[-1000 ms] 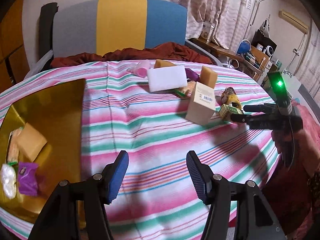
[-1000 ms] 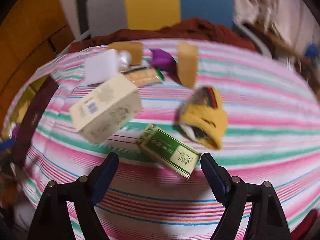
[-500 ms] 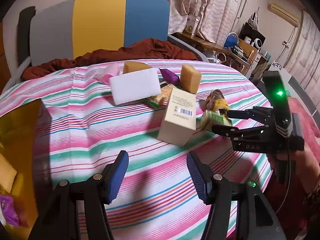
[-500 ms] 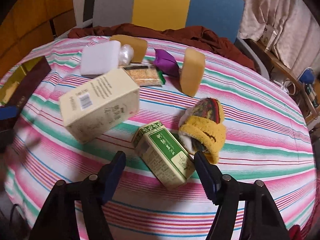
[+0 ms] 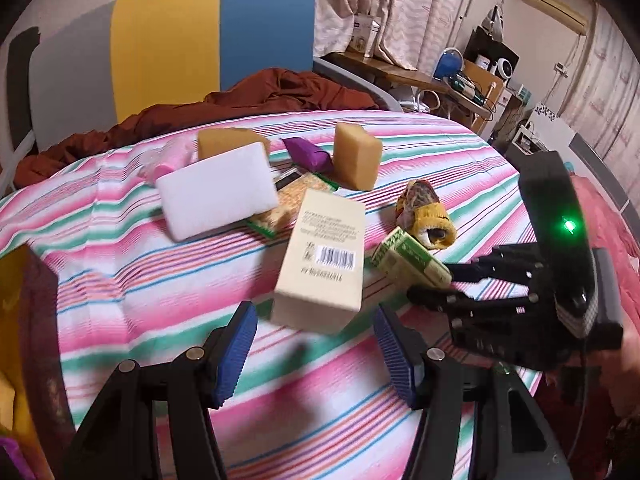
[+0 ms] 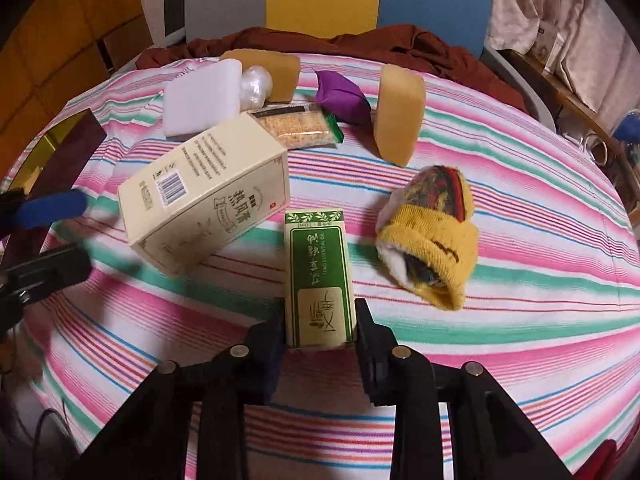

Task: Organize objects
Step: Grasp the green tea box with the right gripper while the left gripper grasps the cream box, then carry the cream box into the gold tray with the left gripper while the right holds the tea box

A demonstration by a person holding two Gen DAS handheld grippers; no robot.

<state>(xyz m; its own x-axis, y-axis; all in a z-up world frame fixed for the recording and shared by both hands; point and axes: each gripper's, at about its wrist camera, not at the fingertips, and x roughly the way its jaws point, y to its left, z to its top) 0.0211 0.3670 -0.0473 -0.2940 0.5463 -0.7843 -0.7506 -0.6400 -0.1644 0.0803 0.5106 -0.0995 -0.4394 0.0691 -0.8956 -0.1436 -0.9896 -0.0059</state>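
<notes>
Jaws on my right gripper (image 6: 320, 326) are clamped on the near end of the green essential-oil box (image 6: 318, 276), which lies flat on the striped tabletop (image 6: 500, 340) just right of the cream carton (image 6: 204, 204); the left gripper (image 5: 316, 354) has its jaws spread wide with nothing between them, lined up on that carton's near end. My grip takes only the last part of the green box, so I judge it could droop or swivel once lifted. I would raise it straight up first, keeping it level, before swinging anywhere. The yellow knitted sock roll (image 6: 432, 240) sits near, right of the carton and beyond the green box's side, so the lift should clear it. The dark tray (image 5: 36, 340) shows far left of the carton, and I take that as the likely drop spot, though I cannot confirm it. Left should wait until right has crossed over the carton
</notes>
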